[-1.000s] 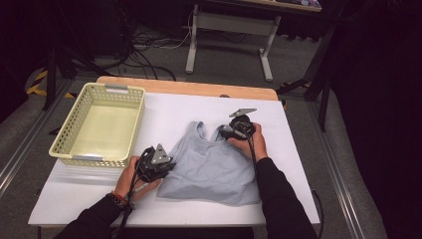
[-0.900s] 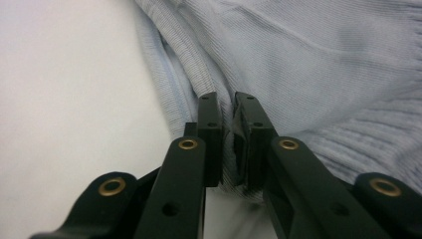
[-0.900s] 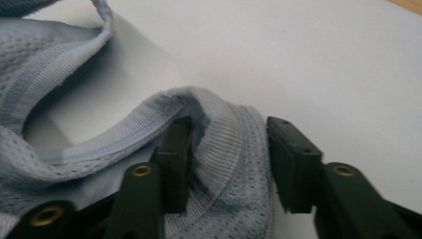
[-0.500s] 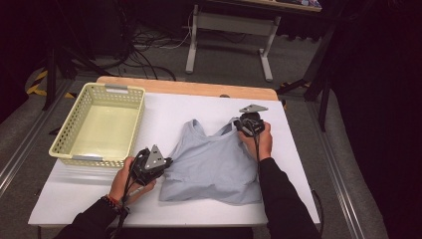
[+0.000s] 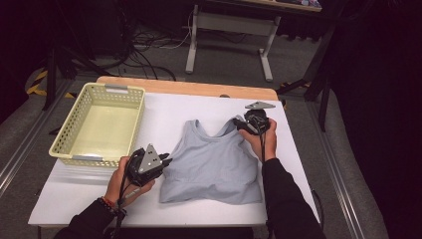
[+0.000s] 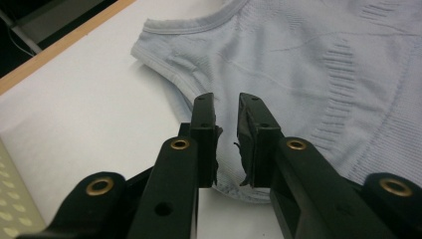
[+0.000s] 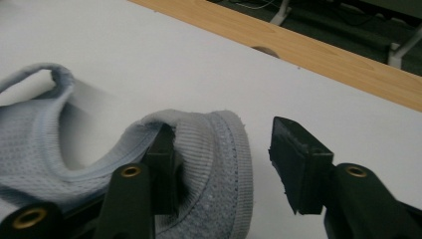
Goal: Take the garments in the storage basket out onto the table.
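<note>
Top (image 5: 211, 164) flat, straightening.
My L tool (image 6: 226, 144) narrow at hem; R tool (image 7: 224, 164) just opened, strap draped on one pad, unclamped; regrip squarely.

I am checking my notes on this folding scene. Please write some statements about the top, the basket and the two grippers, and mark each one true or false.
1. The grey top lies on the white table. True.
2. The yellow basket holds a folded shirt. False: nothing lies in it.
3. The right gripper has its jaws apart at a shoulder strap. True.
4. The left gripper is at the neckline. False: it is at the top's side edge near the hem.
5. The basket stands right of the top. False: left.
</note>
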### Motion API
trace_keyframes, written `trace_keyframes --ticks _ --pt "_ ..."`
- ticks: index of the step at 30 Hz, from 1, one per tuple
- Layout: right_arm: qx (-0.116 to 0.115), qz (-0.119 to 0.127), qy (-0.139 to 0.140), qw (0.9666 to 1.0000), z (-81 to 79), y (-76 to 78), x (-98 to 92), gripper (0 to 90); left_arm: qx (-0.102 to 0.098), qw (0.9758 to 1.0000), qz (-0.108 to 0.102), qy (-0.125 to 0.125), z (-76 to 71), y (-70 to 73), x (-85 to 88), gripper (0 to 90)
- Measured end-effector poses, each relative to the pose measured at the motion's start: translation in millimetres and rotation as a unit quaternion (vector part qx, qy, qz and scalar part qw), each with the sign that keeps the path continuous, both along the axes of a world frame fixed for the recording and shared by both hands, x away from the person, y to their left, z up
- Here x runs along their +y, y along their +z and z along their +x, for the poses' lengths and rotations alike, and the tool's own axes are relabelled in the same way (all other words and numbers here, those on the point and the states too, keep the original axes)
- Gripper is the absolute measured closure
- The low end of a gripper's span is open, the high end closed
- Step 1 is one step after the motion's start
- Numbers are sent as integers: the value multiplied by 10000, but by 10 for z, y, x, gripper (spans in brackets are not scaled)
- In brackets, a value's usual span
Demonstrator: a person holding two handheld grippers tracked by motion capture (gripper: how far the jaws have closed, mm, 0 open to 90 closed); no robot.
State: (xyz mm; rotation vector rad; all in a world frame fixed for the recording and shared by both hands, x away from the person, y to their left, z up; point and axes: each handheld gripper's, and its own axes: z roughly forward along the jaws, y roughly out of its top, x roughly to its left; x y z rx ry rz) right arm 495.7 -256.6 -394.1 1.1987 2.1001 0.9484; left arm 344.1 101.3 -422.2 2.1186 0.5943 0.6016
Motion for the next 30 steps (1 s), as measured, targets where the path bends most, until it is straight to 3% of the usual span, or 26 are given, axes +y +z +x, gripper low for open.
trace_keyframes --ticks 3,8,11,12,14,16,20,22,26,30 --pt "-106 208 98 9997 -71 84 -8 339 45 10000 20 5 8 -16 -4 738" --pt "-148 400 162 9990 -155 159 -37 314 123 9998 177 12 30 -83 -35 696" --pt "-173 484 198 9985 -227 198 -94 329 209 9995 212 42 53 -127 -38 664" --pt "-205 527 275 9980 -292 198 -157 404 239 9994 228 47 60 -144 -35 648" --pt "-234 514 297 9980 -312 192 -174 430 298 9991 289 65 76 -189 -42 641" --pt "-202 451 330 9982 -416 133 -266 501 355 9989 309 74 94 -220 -43 632" --pt "-60 575 527 9969 -671 -51 -457 576 437 9984 337 127 125 -280 -49 600" --pt "71 689 583 9959 -787 -158 -532 572 477 9982 324 146 140 -302 -53 590" --pt "237 626 715 9952 -939 -279 -556 544 636 9974 299 141 182 -379 -73 575" --pt "514 378 951 9934 -1078 -463 -529 495 780 9966 209 158 222 -441 -72 567"
